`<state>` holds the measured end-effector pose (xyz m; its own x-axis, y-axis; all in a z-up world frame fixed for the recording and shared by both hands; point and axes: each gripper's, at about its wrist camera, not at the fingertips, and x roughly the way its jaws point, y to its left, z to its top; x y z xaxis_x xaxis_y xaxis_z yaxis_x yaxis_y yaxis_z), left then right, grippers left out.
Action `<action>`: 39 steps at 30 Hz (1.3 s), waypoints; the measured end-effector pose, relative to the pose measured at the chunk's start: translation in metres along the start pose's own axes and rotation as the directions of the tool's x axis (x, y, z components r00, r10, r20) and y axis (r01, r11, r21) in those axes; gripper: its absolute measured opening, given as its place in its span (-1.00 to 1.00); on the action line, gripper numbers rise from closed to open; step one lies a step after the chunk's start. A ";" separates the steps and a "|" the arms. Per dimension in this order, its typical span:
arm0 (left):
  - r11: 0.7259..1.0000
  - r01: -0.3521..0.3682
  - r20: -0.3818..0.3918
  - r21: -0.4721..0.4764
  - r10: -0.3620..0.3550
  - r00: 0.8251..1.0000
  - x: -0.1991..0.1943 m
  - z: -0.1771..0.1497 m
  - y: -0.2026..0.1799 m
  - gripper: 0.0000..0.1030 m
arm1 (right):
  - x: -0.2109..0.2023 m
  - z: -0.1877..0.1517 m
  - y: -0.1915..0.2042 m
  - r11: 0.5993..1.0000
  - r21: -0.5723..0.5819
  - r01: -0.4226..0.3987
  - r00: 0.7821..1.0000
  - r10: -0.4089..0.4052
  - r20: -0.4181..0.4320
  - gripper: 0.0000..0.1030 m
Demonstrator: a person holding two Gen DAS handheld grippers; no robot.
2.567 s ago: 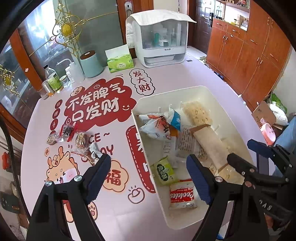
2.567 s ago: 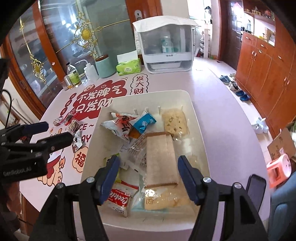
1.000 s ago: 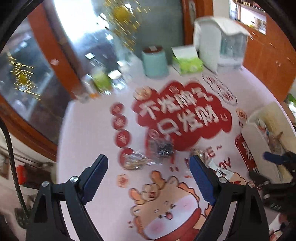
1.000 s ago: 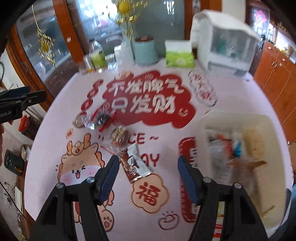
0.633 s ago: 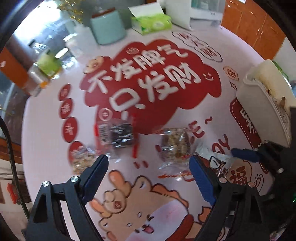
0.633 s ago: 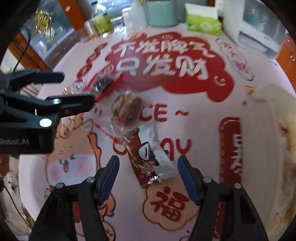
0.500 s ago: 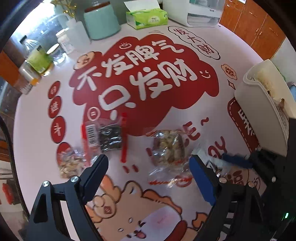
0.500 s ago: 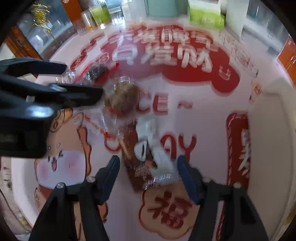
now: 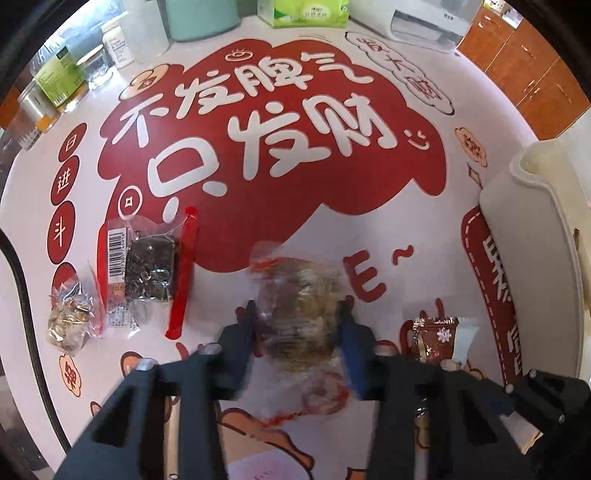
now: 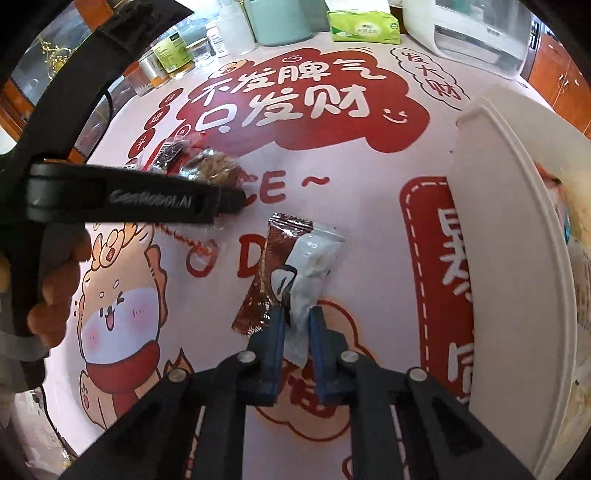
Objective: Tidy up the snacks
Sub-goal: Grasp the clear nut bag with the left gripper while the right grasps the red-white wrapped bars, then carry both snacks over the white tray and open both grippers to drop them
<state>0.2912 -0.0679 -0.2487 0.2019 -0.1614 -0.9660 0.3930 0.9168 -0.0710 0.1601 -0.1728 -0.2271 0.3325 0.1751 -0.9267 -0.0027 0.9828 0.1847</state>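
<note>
Round table point(image 9: 436, 92) under a pale pink cover printed with a big red cloud of white Chinese characters and a cartoon dog point(image 10: 118, 317); along the far edge are standing a teal canister point(image 9: 201, 16), a green tissue pack point(image 9: 303, 13), several small bottles point(image 9: 55, 74) and a white countertop appliance point(image 10: 476, 29), with wooden cabinets point(image 9: 535, 74) behind on the right. A cream plastic bin point(image 10: 509, 236) is sitting at the table's right side, snacks just showing inside. The left gripper point(image 9: 297, 325) is pointing steeply down and closing its jaws around a clear-wrapped oat cake point(image 9: 299, 306), blurred, both pads at the wrapper's sides. Left of it are lying a dark seaweed-like snack in a clear wrapper with a barcode point(image 9: 147, 269) and a small clear pack of nuts point(image 9: 70, 321), just beside each other. The right gripper point(image 10: 297, 317) is closing narrowly on the near end of a brown-and-white snack packet point(image 10: 295, 269), which is lying flat on the cover, near the bin but apart from it. A hand point(image 10: 55, 295) is gripping the left tool's handle.
</note>
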 end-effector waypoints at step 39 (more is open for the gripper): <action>0.985 0.101 0.269 0.141 -0.136 0.954 -0.190 -0.062 -0.253 -0.29 | -0.247 -0.093 -0.131 0.997 0.020 0.071 0.922 -0.074 0.380 -0.94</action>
<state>0.0985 -0.2464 -0.0628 0.3804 -0.3768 -0.8446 0.5339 0.8351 -0.1321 -0.0097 -0.3390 -0.0531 0.6650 0.0667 -0.7439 0.0398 0.9914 0.1244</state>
